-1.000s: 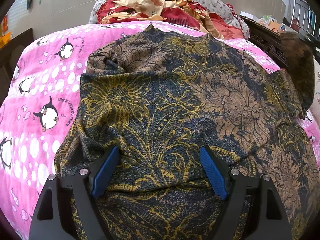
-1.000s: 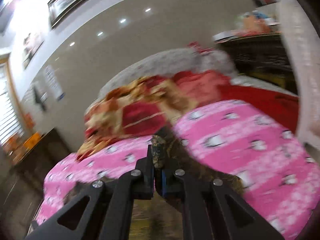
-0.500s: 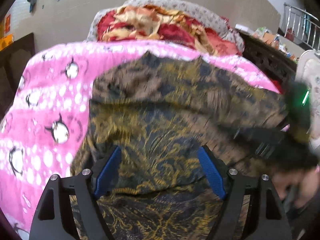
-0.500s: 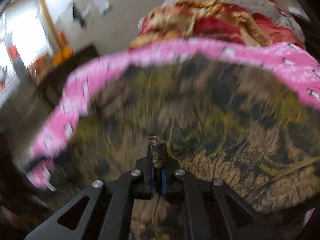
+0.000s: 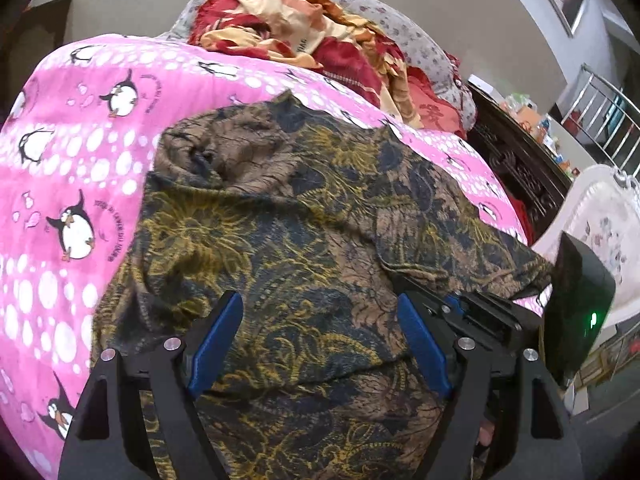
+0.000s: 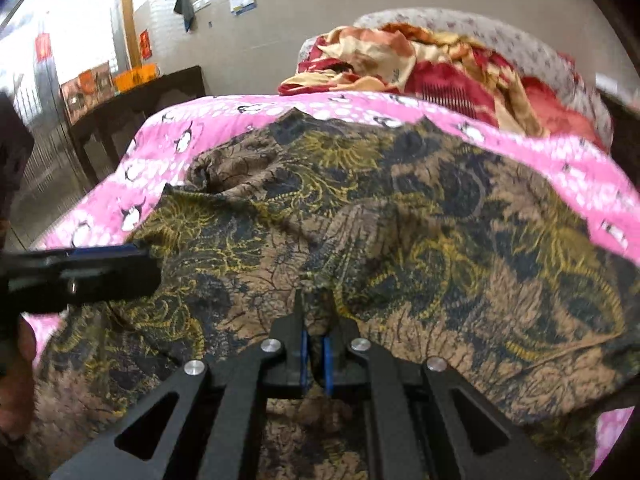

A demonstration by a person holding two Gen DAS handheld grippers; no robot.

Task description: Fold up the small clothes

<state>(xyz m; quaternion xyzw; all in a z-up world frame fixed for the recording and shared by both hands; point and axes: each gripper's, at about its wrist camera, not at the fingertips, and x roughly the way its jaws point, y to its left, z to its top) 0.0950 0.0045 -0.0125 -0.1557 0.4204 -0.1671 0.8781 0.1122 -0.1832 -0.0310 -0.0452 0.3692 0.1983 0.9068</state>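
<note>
A brown, navy and gold patterned garment (image 5: 304, 208) lies partly folded on a pink penguin bedspread (image 5: 72, 152). My left gripper (image 5: 320, 332) is open just above the garment's near part, holding nothing. My right gripper (image 6: 316, 320) is shut on a bunched edge of the garment (image 6: 400, 216), which it holds over the spread cloth. The right gripper also shows at the right of the left wrist view (image 5: 480, 312). The left gripper shows at the left of the right wrist view (image 6: 80, 276).
A red and cream quilt (image 5: 312, 36) and a grey flowered pillow (image 5: 400, 28) lie at the head of the bed. Dark carved furniture (image 5: 520, 160) stands to the right, a dark table (image 6: 132, 108) to the left. A white chair back (image 5: 600, 220) is at right.
My right gripper has swung the garment edge from high above the bed down over the spread cloth, near the left gripper. The left gripper stayed open and tilted slightly.
</note>
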